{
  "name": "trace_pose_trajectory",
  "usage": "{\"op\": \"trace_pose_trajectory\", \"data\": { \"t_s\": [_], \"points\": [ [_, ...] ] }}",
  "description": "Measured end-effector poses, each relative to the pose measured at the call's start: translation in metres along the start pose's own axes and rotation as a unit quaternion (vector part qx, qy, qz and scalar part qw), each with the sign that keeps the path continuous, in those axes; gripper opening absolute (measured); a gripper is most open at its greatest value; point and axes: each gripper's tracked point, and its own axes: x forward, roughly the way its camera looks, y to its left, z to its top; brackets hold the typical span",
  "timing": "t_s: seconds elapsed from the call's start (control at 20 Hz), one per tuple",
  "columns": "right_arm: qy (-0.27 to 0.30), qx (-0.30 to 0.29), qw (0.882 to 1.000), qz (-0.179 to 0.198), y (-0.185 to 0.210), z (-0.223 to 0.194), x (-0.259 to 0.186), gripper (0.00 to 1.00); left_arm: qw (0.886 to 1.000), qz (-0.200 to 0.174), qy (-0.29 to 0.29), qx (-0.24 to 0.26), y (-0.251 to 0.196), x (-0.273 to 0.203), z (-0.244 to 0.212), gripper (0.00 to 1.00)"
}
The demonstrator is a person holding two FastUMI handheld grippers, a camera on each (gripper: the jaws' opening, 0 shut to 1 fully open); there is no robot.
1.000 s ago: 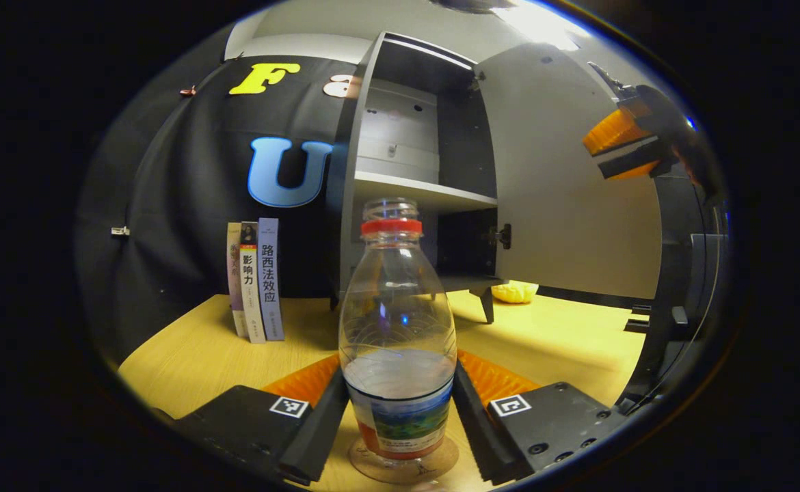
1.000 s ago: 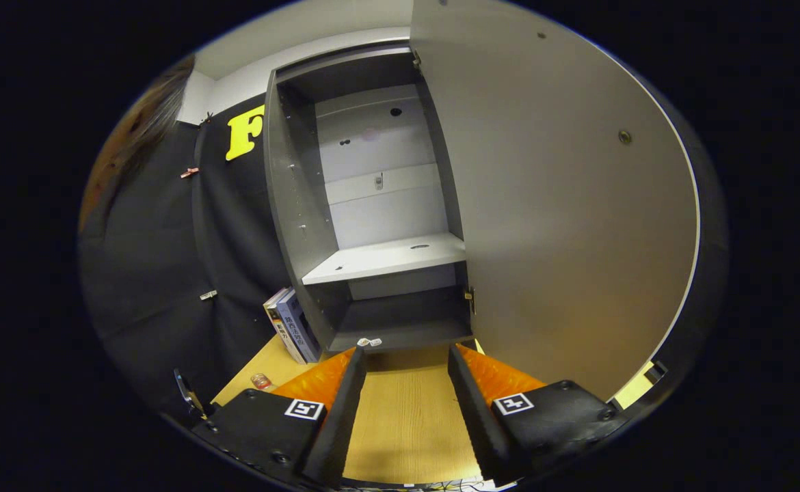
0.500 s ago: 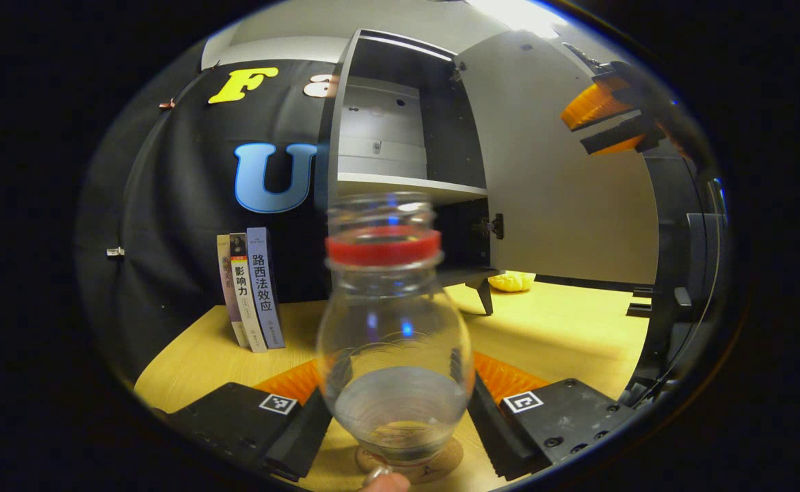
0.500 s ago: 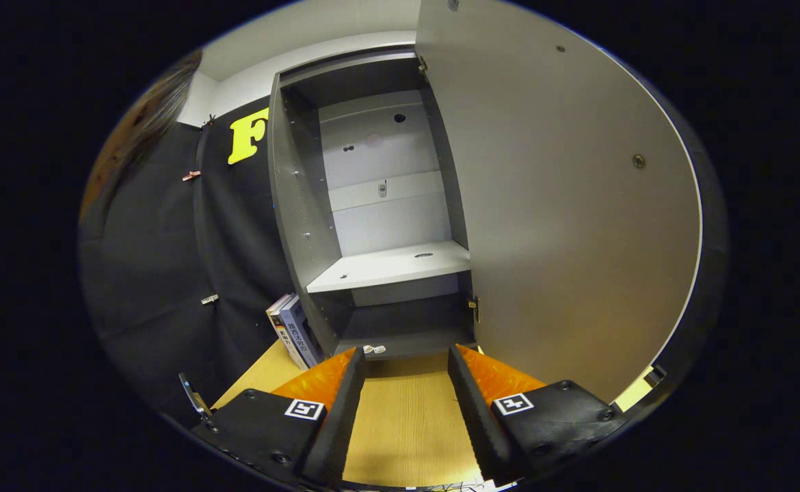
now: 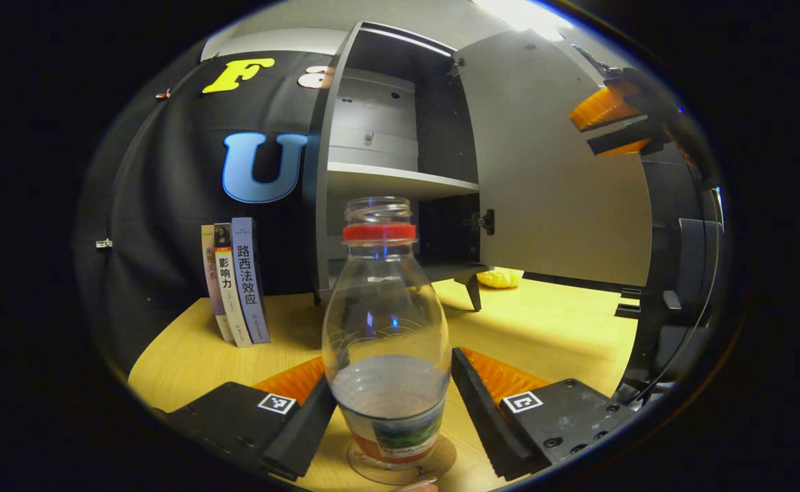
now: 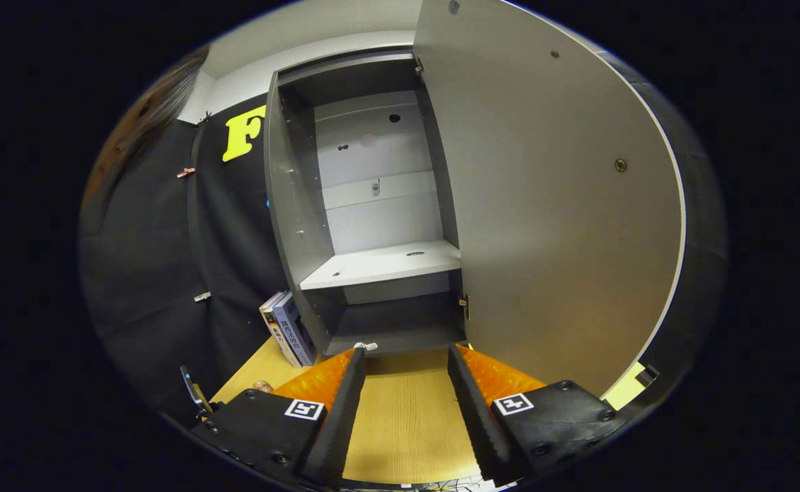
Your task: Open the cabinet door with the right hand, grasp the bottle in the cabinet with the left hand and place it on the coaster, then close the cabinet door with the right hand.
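Toward the bench's (image 5: 550, 328) far left edge, three upright books (image 5: 236, 281) lean on the black cloth wall. Your left tool (image 5: 391, 403) is open around the clear plastic bottle with the red neck ring (image 5: 385, 328); whether its fingers touch it, you cannot tell. The bottle stands on the round cork coaster (image 5: 400, 461), seemingly delivered. The left gripper view catches your right tool (image 5: 612, 126) by the grey cabinet door (image 6: 550, 225), open and holding nothing, likely readied for closing. The right gripper view shows the grey cabinet's (image 6: 372, 205) emptied shelves.

A pale wooden table (image 5: 550, 328) stands against the black cloth wall (image 5: 167, 205); three books (image 5: 234, 280) stand upright at its far left.
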Motion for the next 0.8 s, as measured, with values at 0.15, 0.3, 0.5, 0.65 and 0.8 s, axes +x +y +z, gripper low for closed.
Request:
{"op": "trace_pose_trajectory", "data": {
  "t_s": [0.15, 0.3, 0.5, 0.65, 0.8],
  "points": [
    [0.000, -0.003, 1.000, 0.001, 0.001, 0.001, -0.001, 0.75, 1.000, 0.001, 0.006, 0.008, 0.000, -0.002, -0.003, 0.91],
    [-0.001, -0.002, 1.000, 0.000, 0.000, 0.002, -0.002, 0.75, 1.000, 0.007, 0.003, 0.012, 0.002, -0.002, 0.002, 0.91],
    [-0.004, -0.001, 1.000, 0.002, 0.002, 0.006, -0.003, 0.75, 1.000, 0.007, -0.006, 0.015, 0.003, 0.000, 0.015, 0.91],
    [-0.009, -0.001, 1.000, 0.001, 0.002, 0.014, -0.005, 0.75, 1.000, 0.007, -0.013, 0.023, 0.003, -0.001, 0.031, 0.91],
    [-0.022, 0.000, 1.000, -0.002, 0.003, 0.029, -0.011, 0.75, 0.999, 0.007, -0.019, 0.031, 0.006, -0.003, 0.054, 0.91]
  ]
}}
